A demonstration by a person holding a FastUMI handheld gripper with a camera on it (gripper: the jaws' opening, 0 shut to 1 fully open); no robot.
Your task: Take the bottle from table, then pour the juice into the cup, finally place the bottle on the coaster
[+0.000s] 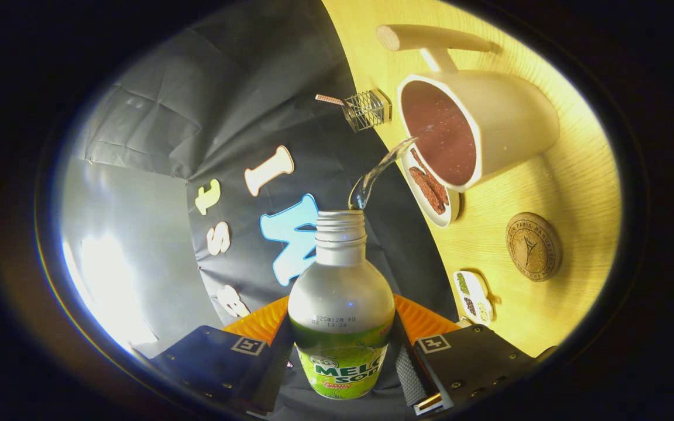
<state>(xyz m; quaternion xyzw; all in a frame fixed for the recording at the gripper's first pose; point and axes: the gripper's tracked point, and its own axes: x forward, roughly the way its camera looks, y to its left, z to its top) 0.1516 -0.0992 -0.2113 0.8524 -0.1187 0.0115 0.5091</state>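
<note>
Gripper view
Gripper (341, 351): its two fingers are closed against the sides of the bottle, one on each side, and hold it between them.
Bottle (340, 304): clamped between the fingers, its green-labelled lower body at the pads and its pale shoulder and neck reaching forward beyond them; the threaded mouth is uncapped.
Tilt: the whole scene is rolled, so the table (553, 193) stands steeply to one side of the bottle, which puts the bottle far off upright relative to the tabletop.
Juice (379, 171): a clear stream leaves the bottle's mouth and arcs across to the rim of the cup.
Cup (480, 128): a pale mug with a wooden handle, standing on the table ahead of the bottle's mouth; its inside shows dark reddish-brown.
Coaster (533, 246): a round cork disc on the table, apart from the cup, with nothing on it.
Plate (430, 190): a small white dish with brown pieces, just beside the cup, partly behind its rim.
Small dish (474, 296): a white oval dish with green and dark bits, near the table edge, beside the coaster.
Wire holder (366, 109): a small metal rack at the table's far edge, beyond the cup.
</note>
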